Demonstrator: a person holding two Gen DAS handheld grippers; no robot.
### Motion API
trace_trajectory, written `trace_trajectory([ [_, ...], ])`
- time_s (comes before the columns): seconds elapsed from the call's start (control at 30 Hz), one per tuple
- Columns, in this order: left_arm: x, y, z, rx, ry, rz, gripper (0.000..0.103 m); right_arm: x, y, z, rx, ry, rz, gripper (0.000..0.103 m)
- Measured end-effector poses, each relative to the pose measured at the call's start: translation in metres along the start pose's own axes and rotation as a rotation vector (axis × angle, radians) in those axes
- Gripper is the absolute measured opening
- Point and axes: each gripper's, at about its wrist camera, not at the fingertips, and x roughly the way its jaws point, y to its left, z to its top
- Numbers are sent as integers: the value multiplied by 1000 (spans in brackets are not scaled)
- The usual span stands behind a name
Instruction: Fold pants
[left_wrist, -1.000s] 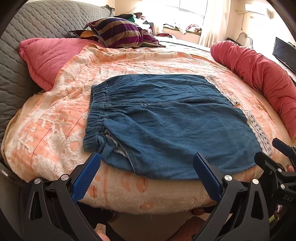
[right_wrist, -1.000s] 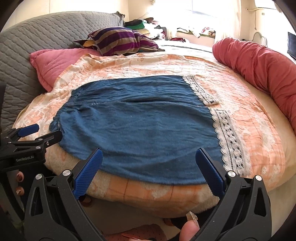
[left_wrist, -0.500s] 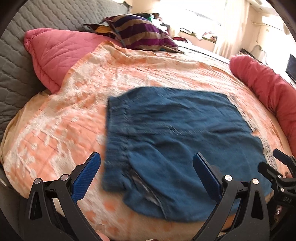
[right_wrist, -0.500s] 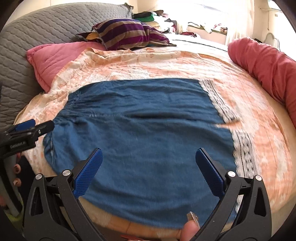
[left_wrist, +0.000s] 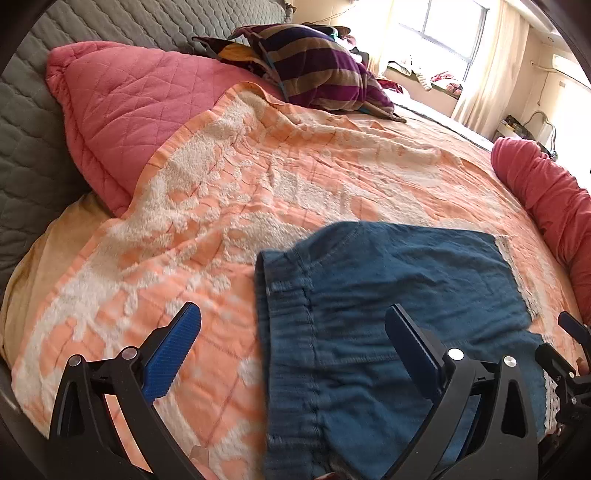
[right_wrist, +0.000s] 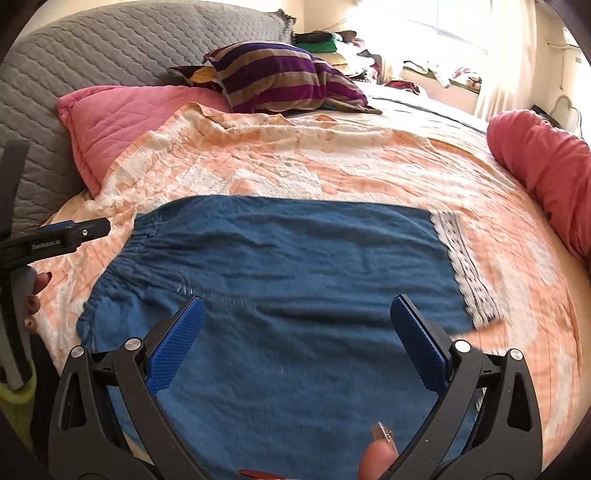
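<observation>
Blue denim pants (right_wrist: 288, 266) lie flat on an orange and white bedspread (right_wrist: 295, 162), elastic waistband to the left and white lace hem (right_wrist: 465, 269) to the right. In the left wrist view the pants (left_wrist: 388, 295) show with the waistband (left_wrist: 288, 332) between my fingers. My left gripper (left_wrist: 291, 339) is open and empty just above the waistband. My right gripper (right_wrist: 297, 328) is open and empty above the middle of the pants. The left gripper also shows at the left edge of the right wrist view (right_wrist: 70, 236).
A pink quilted pillow (left_wrist: 122, 110) and a striped purple cushion (right_wrist: 273, 77) lie at the head of the bed by a grey padded headboard (right_wrist: 110, 48). A red bolster (right_wrist: 543, 173) runs along the right side. A bright window is beyond.
Both grippers have moved forward and lower over the bed, closer to the pants. The left one now hangs over the waistband. Both stay open.
</observation>
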Motion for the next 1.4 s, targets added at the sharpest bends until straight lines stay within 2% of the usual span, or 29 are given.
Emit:
trace_trajectory([
  [0.17, 24, 6, 17, -10, 37, -2, 99, 25, 0, 18, -7, 24, 30, 95],
  [0.33, 52, 12, 31, -1, 44, -8, 99, 52, -1, 36, -53, 36, 10, 95],
  [0.6, 97, 23, 36, 22, 97, 4, 97, 96, -3, 65, -141, 66, 3, 95],
  [0.63, 99, 23, 36, 26, 99, 7, 95, 101, -3, 68, -144, 70, 6, 95],
  [0.73, 107, 20, 38, 57, 103, -9, 69, 120, 0, 78, -167, 87, -18, 95],
  [0.8, 112, 18, 38, 64, 115, -40, 65, 131, 6, 82, -198, 93, -33, 95],
  [0.87, 116, 14, 37, 84, 122, -60, 44, 139, 10, 84, -224, 102, -28, 95],
  [0.97, 118, 8, 35, 118, 118, -42, 38, 155, 18, 87, -265, 130, -6, 95],
  [1.07, 106, 6, 35, 124, 76, -64, 34, 167, 27, 91, -316, 141, -13, 95],
  [1.23, 78, -1, 35, 169, -19, -71, 34, 175, 43, 101, -444, 118, -4, 95],
  [1.4, 66, 0, 32, 184, -50, -84, 34, 183, 58, 105, -576, 100, 6, 94],
])
